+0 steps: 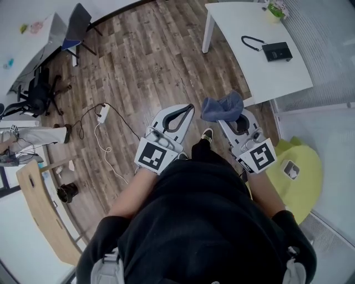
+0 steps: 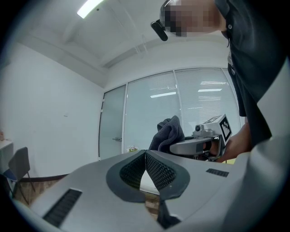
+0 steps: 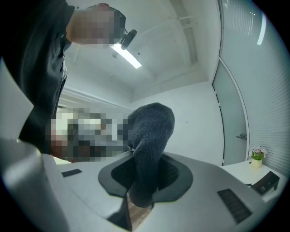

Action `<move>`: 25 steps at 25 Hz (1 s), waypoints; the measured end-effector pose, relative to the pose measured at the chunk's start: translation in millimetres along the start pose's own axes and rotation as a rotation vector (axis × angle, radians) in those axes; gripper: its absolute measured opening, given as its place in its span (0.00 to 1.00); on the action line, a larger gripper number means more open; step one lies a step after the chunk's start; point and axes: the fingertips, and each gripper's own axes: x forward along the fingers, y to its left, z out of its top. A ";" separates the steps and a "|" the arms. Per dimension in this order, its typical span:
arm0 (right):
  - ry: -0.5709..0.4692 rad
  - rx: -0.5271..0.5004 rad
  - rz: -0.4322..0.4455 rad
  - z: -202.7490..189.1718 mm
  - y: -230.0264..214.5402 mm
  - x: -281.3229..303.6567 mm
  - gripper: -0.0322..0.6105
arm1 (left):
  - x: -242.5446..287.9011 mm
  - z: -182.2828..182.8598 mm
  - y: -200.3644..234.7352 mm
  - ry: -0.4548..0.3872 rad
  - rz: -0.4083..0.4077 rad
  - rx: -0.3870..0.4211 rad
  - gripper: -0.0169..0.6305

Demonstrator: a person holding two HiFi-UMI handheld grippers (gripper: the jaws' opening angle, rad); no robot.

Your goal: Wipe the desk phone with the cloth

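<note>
The desk phone [image 1: 277, 51] lies on a white table [image 1: 249, 66] above a wooden floor [image 1: 150, 66]. The left gripper [image 1: 190, 107] is closed and empty; the right gripper [image 1: 232, 121] clamps the cloth [image 1: 222, 106].

Left claw [image 2: 145, 156]: jaws together, ribbed pads meeting at tip, nothing between. Beyond, right of centre: right claw [image 2: 181, 146] held level, dark grey cloth [image 2: 167, 133] bunched upward at its tip. Marker cube [image 2: 224, 128] on its rear; hand [image 2: 235, 145] behind cube. Background: glass partition with door [image 2: 112, 122], ceiling light [image 2: 93, 7]. Chair [image 2: 18, 163] at far left edge.
</note>
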 end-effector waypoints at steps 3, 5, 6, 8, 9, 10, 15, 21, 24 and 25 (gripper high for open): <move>-0.002 -0.002 0.008 4.3 -26.0 9.6 0.18 | 23.9 6.1 12.4 0.000 0.006 0.004 0.05; -0.004 -0.004 0.012 7.1 -41.4 14.6 0.18 | 38.7 10.3 19.1 0.000 0.009 0.009 0.04; -0.005 -0.003 0.014 8.1 -48.6 16.0 0.18 | 45.8 11.9 21.5 0.001 0.010 0.011 0.04; -0.006 0.000 0.018 9.0 -63.1 16.8 0.18 | 60.3 14.2 24.3 0.002 0.010 0.014 0.04; -0.007 0.002 0.020 8.7 -70.6 16.8 0.18 | 67.9 14.8 25.6 0.003 0.011 0.015 0.04; -0.007 0.004 0.023 8.1 -78.5 17.0 0.18 | 75.6 15.2 27.1 0.005 0.013 0.014 0.04; -0.005 -0.002 0.030 4.9 -119.5 17.6 0.18 | 113.2 19.0 35.1 0.010 0.034 0.019 0.04; -0.020 0.006 0.030 3.2 -155.5 15.8 0.18 | 143.9 17.8 40.5 0.025 0.052 0.029 0.04; -0.020 0.013 0.018 -0.4 -170.4 17.6 0.18 | 156.0 16.8 44.5 0.035 0.052 0.035 0.04; -0.020 0.014 0.015 -1.5 -175.8 18.3 0.18 | 161.0 17.1 45.9 0.036 0.052 0.040 0.04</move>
